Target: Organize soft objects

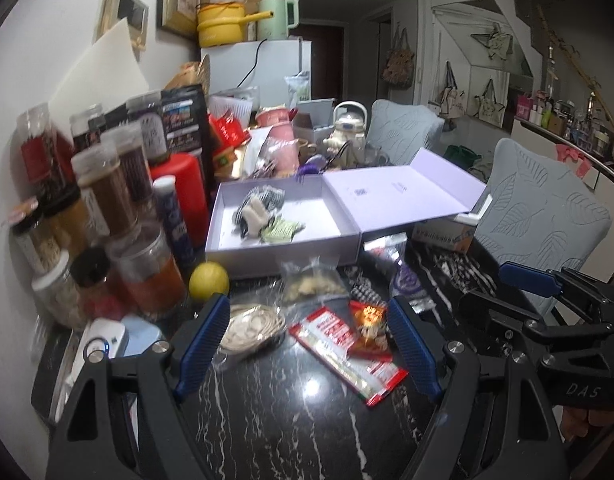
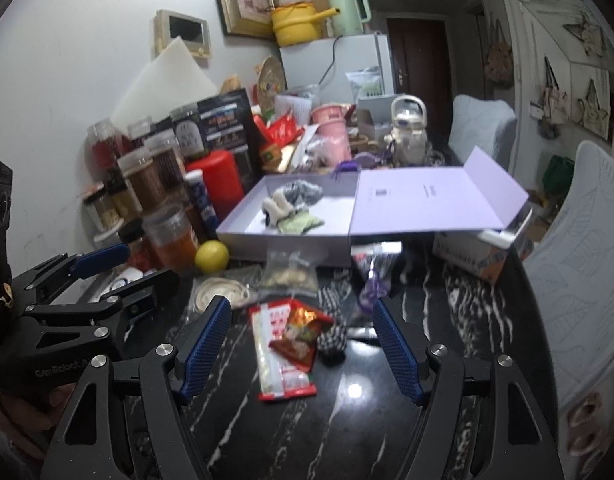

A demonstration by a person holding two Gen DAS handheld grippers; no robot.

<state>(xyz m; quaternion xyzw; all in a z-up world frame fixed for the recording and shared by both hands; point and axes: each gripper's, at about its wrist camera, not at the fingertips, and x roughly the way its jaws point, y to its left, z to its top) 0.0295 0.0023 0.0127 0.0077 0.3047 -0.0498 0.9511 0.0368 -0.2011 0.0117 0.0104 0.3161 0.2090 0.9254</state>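
Note:
An open lavender box (image 1: 283, 250) stands mid-table and holds striped socks (image 1: 263, 204) and a green soft piece (image 1: 283, 230). In front of it lie a black-and-white checked cloth (image 2: 333, 338), a purple soft item (image 2: 373, 288), red snack packets (image 2: 285, 344) and a clear bag of nuts (image 1: 311, 284). My left gripper (image 1: 309, 300) hovers open above the packets, its jaws empty. My right gripper (image 2: 299, 302) is also open and empty, over the packets and the checked cloth. The two grippers are side by side.
Jars and bottles (image 1: 107, 200) crowd the left side by the wall. A lemon (image 1: 209, 280) and a coiled cord (image 1: 251, 324) lie near the left fingers. The box's lid (image 1: 407, 192) folds out to the right. A carton (image 2: 471, 256) and padded chairs (image 2: 579, 260) stand to the right.

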